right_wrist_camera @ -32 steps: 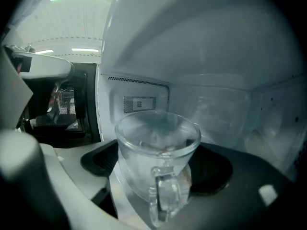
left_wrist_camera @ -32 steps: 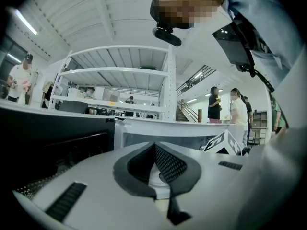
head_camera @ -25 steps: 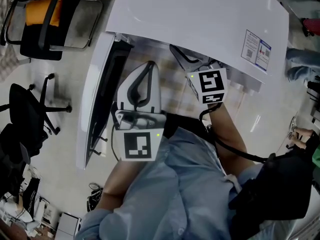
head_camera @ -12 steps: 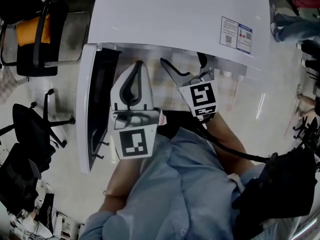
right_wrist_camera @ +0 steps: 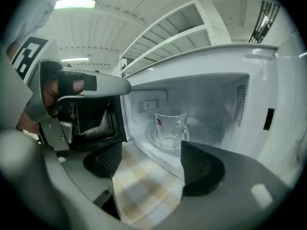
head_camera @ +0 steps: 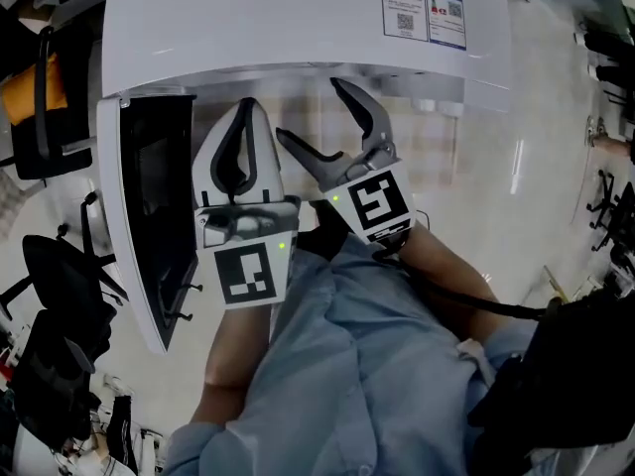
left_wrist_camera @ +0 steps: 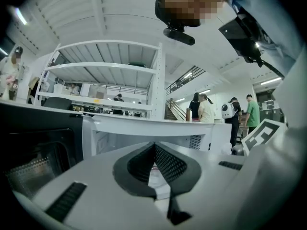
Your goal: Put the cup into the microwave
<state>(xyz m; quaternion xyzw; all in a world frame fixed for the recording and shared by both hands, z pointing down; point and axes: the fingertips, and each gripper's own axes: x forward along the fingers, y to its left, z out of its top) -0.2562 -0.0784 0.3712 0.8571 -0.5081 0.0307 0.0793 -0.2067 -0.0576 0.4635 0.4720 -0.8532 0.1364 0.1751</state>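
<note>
Cup [right_wrist_camera: 170, 128]: clear glass, cylindrical, loop handle on its right, small red mark on side. Stands upright on glass turntable [right_wrist_camera: 154, 145] inside smooth white microwave [right_wrist_camera: 249, 80]; dark-windowed door [head_camera: 149, 206] swung open at left. Checked cloth [right_wrist_camera: 144, 186] lies before opening. Right gripper [right_wrist_camera: 151, 164]: dark ribbed pads apart, just been closing slightly, nothing between; tilted down toward cavity, short of cup. Left gripper [left_wrist_camera: 154, 150]: white shell, mesh pads together, empty, roughly level beside door.
</note>
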